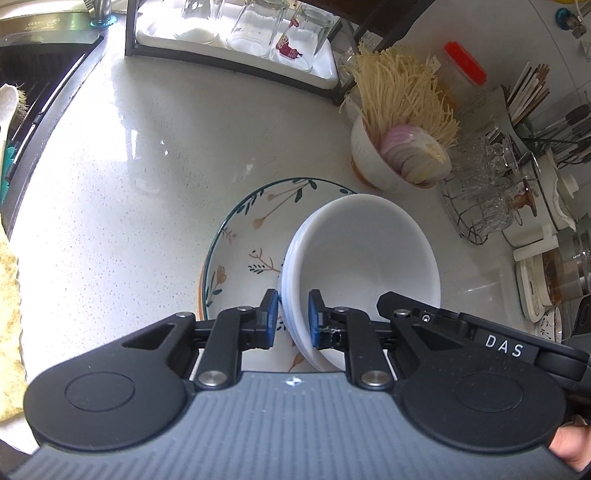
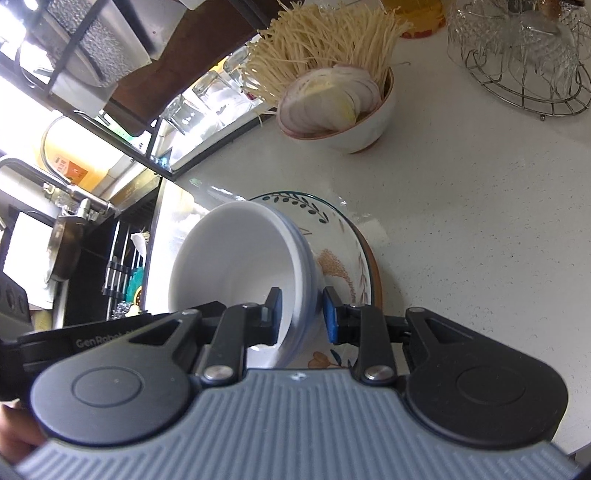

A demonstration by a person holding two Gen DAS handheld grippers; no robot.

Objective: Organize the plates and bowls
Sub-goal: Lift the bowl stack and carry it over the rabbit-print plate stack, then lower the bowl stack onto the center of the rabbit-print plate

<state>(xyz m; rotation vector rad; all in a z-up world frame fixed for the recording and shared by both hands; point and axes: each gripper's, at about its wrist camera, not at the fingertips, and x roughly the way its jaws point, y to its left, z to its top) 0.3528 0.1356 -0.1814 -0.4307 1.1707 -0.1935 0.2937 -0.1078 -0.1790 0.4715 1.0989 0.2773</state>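
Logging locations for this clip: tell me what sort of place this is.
Most likely a home kitchen counter: a faucet over a sink, upturned drinking glasses on a drying rack, and a bowl of noodles and sliced onion.

Left tool [image 1: 291, 317]: grey ribbed body, two black rounded lobes with circular recesses, black linkage arms on silver pivot screws, blue pads [image 1: 272, 308]. White "DAS" lettering on the black tool beside it. Right tool [image 2: 300, 315]: same build, blue pads [image 2: 330, 317]; faint "GenRobot" lettering alongside. Bare skin at both lower corners.
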